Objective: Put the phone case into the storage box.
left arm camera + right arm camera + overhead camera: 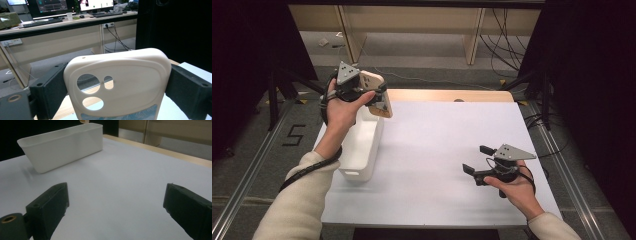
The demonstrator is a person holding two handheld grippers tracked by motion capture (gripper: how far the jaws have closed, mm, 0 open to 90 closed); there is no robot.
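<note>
In the high view the left gripper [373, 95] was in the upper left of the frame, raised above the far end of the white bin [364, 145]. Its two black jaws were closed on a cream phone case [377, 92], one jaw on each long side of it. The case stood tilted, with its top end toward the top of the frame, and it hung over the bin without touching the rim as far as could be seen.

In the left gripper view the phone case [130, 82] took the middle and lower part of the frame, between the two jaws, and both jaws pressed against its sides. Its back showed three camera cut-outs at the centre left, and a strip with a pale blue pattern ran along the bottom edge. Behind it, in the upper part of that frame, there was a long desk [57, 25] with monitors on it.

The right gripper [477, 160] was in the lower right of the high view, low over the white table [437, 140] and well apart from the bin. Its jaws stood wide with nothing between them. In the right gripper view the bin [62, 145] lay in the upper left of the frame.
</note>
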